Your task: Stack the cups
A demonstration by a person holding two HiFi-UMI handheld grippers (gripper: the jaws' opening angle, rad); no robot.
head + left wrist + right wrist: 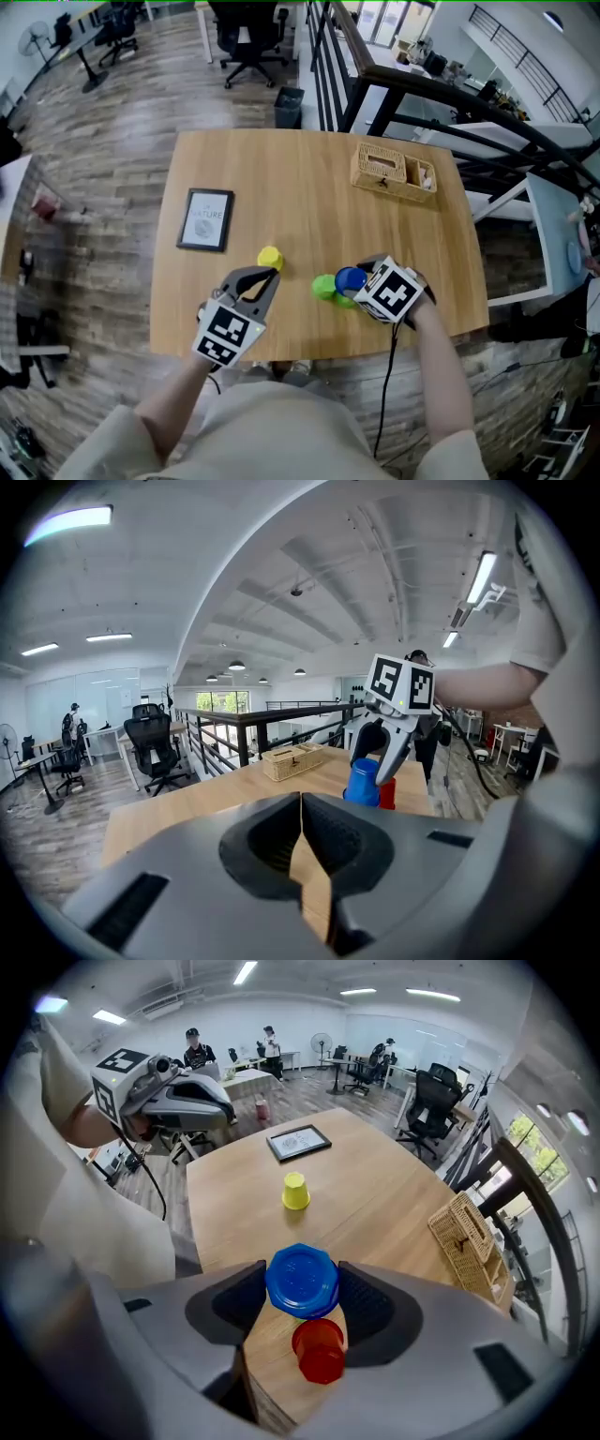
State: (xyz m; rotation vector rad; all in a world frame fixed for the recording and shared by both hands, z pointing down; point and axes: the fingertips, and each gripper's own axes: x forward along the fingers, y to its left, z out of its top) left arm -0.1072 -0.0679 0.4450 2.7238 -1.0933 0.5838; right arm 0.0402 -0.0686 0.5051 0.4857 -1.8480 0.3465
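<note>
Wooden table (309, 187) stands on plank floor (122, 112) beside black railing (441, 90).

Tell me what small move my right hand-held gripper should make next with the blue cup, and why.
Probably slide the blue cup sideways until it is centred over the green cup, then lower it. The right hand-held gripper holds it mouth-down, but in the head view it only overlaps the green cup's edge. The red cup beside it could serve instead.
</note>
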